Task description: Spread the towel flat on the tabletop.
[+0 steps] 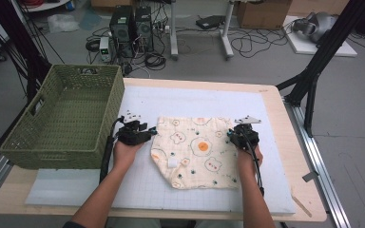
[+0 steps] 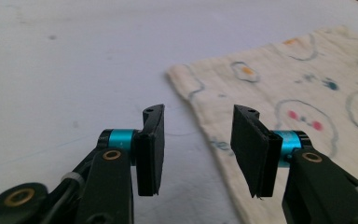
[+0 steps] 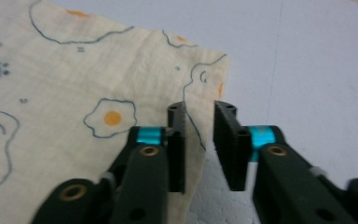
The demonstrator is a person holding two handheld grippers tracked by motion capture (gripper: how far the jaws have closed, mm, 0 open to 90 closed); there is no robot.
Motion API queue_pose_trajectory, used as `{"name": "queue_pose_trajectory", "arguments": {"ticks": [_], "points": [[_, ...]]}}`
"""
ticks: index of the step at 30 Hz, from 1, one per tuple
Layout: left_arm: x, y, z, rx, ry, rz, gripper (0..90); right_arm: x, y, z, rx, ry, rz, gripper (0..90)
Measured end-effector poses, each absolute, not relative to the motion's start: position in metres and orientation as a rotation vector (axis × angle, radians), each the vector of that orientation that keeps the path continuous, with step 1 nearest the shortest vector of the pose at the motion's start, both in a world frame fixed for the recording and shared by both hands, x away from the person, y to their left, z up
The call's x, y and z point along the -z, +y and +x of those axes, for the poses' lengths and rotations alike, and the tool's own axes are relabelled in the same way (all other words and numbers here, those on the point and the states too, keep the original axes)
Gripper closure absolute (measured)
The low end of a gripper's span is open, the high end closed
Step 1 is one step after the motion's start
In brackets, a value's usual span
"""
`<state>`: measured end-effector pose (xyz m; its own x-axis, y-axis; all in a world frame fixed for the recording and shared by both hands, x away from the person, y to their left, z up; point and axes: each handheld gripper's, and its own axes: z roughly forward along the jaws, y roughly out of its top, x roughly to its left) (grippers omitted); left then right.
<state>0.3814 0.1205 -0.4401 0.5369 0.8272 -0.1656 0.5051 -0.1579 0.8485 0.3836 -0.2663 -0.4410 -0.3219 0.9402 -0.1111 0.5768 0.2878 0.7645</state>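
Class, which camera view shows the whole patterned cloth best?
The high view: the whole cloth lies flat on the white mat, all edges visible. The left gripper view catches one corner and edge beside its open jaws; the right gripper view catches another corner close up.

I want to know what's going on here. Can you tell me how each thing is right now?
Cloth: lying flat on the white mat, not lifted.
Basket: upright, nothing in it.
Left claw: open, straddling the cloth's edge, pads not pressing.
Right claw: open a little, over the cloth's edge, not gripping.

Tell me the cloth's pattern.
Cream cloth printed with fried eggs, bear faces and paw prints; clearest in the right gripper view.
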Motion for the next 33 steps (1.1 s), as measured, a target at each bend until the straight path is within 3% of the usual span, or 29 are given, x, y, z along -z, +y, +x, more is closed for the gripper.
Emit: {"name": "queue_pose_trajectory", "arguments": {"ticks": [4,8,9,12,19,22,25,27,28,29,30,32,33], "points": [[0.445,0.109,0.378,-0.367,1.034,1.928,50.3,0.437,-0.267,0.374,-0.922,2.005,1.329,57.4],[0.450,0.098,0.375,-0.401,0.994,2.031,50.2,0.437,-0.271,0.360,-0.962,2.022,1.303,50.5],[0.449,0.097,0.373,-0.441,0.981,2.052,53.4,0.438,-0.272,0.356,-0.972,2.031,1.307,49.5],[0.447,0.097,0.373,-0.437,0.956,2.072,84.1,0.439,-0.276,0.345,-0.968,2.040,1.289,46.8],[0.446,0.115,0.382,-0.563,1.126,1.965,86.0,0.442,-0.278,0.326,-1.042,2.102,1.264,47.1],[0.446,0.118,0.382,-0.563,1.129,1.949,81.7,0.444,-0.271,0.323,-1.071,2.140,1.254,46.7],[0.443,0.120,0.381,-0.533,1.136,1.906,62.7,0.449,-0.264,0.323,-1.093,2.204,1.250,47.2],[0.441,0.121,0.380,-0.535,1.134,1.896,52.8,0.450,-0.261,0.324,-1.055,2.229,1.236,56.9],[0.437,0.121,0.376,-0.512,1.101,1.896,52.7,0.450,-0.262,0.324,-1.071,2.239,1.226,68.4],[0.437,0.121,0.376,-0.512,1.101,1.896,52.4,0.450,-0.262,0.324,-1.071,2.239,1.226,68.4],[0.433,0.121,0.372,-0.493,1.058,1.903,52.3,0.448,-0.263,0.323,-1.024,2.233,1.218,82.5],[0.430,0.121,0.367,-0.464,1.025,1.908,51.9,0.446,-0.265,0.322,-0.947,2.187,1.205,82.4],[0.429,0.120,0.364,-0.455,1.016,1.908,50.6,0.446,-0.268,0.322,-0.936,2.163,1.227,74.7]]}}
